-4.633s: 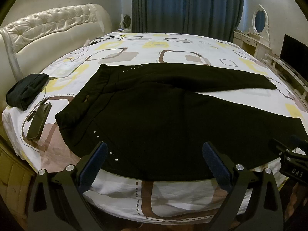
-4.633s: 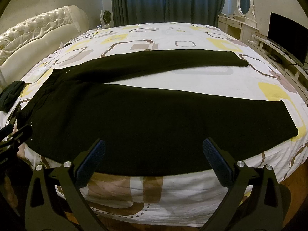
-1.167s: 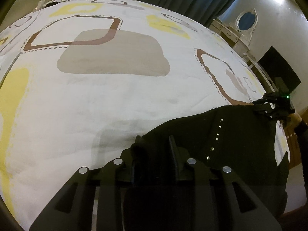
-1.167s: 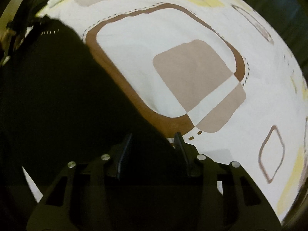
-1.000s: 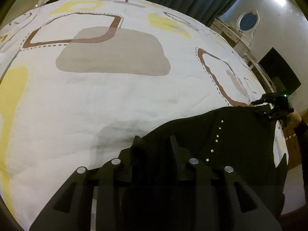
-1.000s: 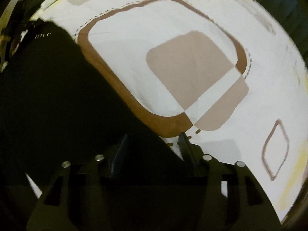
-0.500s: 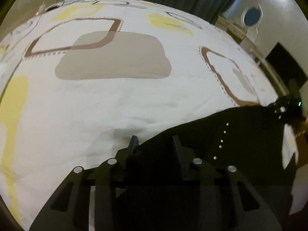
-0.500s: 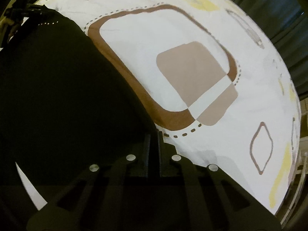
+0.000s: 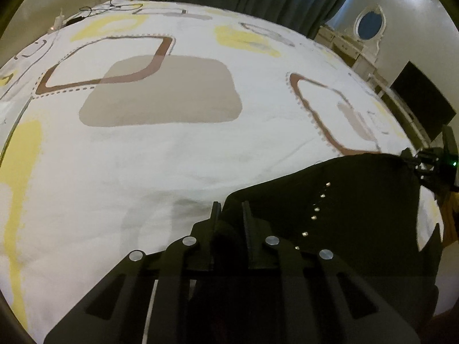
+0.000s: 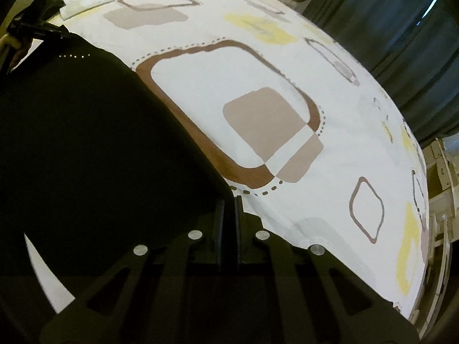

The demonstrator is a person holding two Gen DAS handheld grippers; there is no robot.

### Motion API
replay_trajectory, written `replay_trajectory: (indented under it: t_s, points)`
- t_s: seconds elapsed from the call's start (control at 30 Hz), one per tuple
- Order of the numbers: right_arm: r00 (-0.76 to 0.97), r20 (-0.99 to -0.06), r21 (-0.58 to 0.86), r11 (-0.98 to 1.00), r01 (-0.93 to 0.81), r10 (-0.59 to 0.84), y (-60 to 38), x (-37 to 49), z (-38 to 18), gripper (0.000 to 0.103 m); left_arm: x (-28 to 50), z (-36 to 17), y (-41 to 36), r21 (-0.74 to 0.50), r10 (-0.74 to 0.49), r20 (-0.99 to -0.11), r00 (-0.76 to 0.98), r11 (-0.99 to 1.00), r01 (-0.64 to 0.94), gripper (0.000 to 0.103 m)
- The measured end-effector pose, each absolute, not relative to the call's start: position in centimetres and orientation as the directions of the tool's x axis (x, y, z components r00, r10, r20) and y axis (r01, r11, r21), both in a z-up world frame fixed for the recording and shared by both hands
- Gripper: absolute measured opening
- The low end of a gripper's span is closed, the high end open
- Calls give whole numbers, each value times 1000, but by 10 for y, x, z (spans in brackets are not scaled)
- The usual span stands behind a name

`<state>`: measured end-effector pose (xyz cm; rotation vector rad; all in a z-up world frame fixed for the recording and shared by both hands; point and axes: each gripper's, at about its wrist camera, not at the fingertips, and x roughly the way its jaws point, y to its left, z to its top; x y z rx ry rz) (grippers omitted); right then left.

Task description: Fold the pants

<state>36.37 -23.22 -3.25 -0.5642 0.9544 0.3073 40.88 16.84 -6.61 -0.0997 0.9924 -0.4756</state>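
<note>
1. The pants (image 9: 344, 223) are on the bed (image 9: 160, 154), a dark sheet of cloth stretched between the two grippers with the bedspread showing beyond its far edge.
2. Left gripper (image 9: 231, 210): jaws narrow, pinched on a bunched edge of the pants. A row of small bright studs runs through the cloth just to its right, which suggests this is the waist end.
3. Right gripper (image 10: 228, 200): jaws drawn almost together on a corner of the pants (image 10: 100, 149). The cloth fans away to the left and far from that corner.
4. Governing relation: the long axis of the pants runs from one gripper to the other. Each wrist view shows the other gripper at the far end of the cloth, so each hand holds its own end and neither is nearer the middle.
5. Judgement: the held edge looks mid-carry across the bed, and the next move depends on both ends travelling together, keeping the edge straight.
6. Hidden or unclear:
   - Whether the cloth is one layer or already doubled cannot be told; it reads as solid black.
   - The near edge is cut off below the gripper bodies in both views.
   - Whether the pants hang clear of the bed or drag on it is uncertain.
   - The second leg cannot be made out.
</note>
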Motion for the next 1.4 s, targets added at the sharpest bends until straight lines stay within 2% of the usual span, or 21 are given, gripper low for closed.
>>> replay_trajectory:
  t_s: [0.27, 0.53, 0.73, 0.97, 1.4]
  points:
    - [642, -766, -312, 851, -422, 37, -233, 303, 0, 6, 381, -36, 188, -418, -553, -673, 491, 832, 364, 14]
    - [706, -703, -283, 879, -384, 82, -232, 194, 20, 6, 310, 2, 202, -467, -643, -567, 515, 766, 442, 13]
    - [721, -686, -258, 892, -371, 101, -222, 114, 15, 6, 243, 7, 209, -467, -659, -555, 507, 752, 466, 11]
    - [708, -696, -209, 910, -359, 120, -208, 44, -8, 6, 165, -13, 225, -501, -678, -542, 496, 735, 457, 11]
    - [664, -736, -125, 939, -320, 128, -205, -7, -47, 7, 121, -54, 236, -533, -681, -578, 449, 732, 424, 11]
